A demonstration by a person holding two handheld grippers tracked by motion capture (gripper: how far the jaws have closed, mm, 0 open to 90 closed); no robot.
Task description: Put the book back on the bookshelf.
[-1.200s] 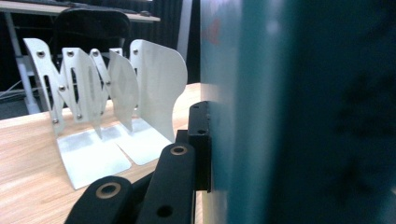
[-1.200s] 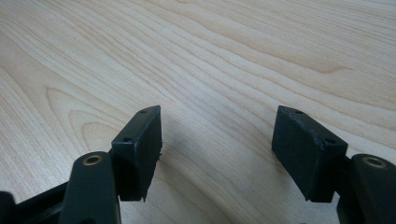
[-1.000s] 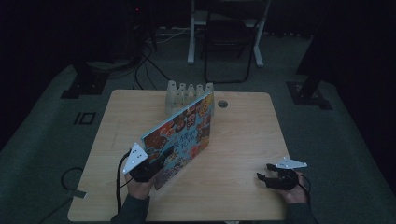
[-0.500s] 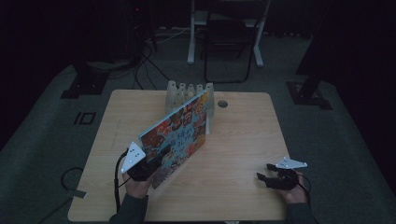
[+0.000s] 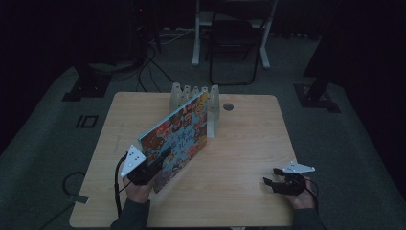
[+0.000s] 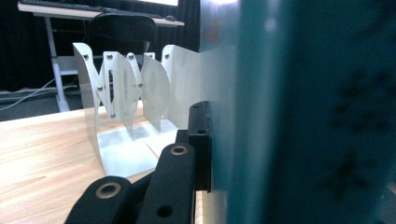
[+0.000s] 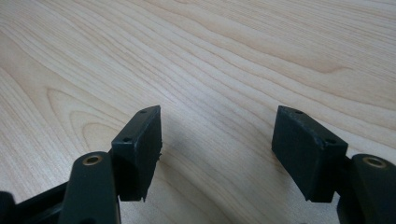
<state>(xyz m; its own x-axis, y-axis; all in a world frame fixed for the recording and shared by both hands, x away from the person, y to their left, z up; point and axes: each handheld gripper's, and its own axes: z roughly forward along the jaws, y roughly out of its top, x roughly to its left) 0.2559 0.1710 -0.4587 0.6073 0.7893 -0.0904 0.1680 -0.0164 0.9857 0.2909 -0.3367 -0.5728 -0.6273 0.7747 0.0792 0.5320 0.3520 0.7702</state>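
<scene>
— Fingers first: what do the left gripper's [image 5: 149,171] black pads [image 6: 200,140] have between them?

— They are clamped on the lower edge of a large, flat picture book with a colourful cartoon cover and teal back [image 5: 177,136]. It stands tilted, up off the light wooden table [image 5: 239,158].

— And the right gripper [image 5: 269,183]?

— Its black fingers [image 7: 140,149] stand wide apart with bare wood between them, holding nothing, low over the table at about 4 o'clock.

— Where does the book reach?

— From the left gripper at about 7 o'clock it slants up toward 12 o'clock, its far end against the white metal rack of upright dividers [image 5: 213,103]. From the left gripper view the dividers [image 6: 121,93] stand just beyond the book's teal edge [image 6: 303,116].
</scene>
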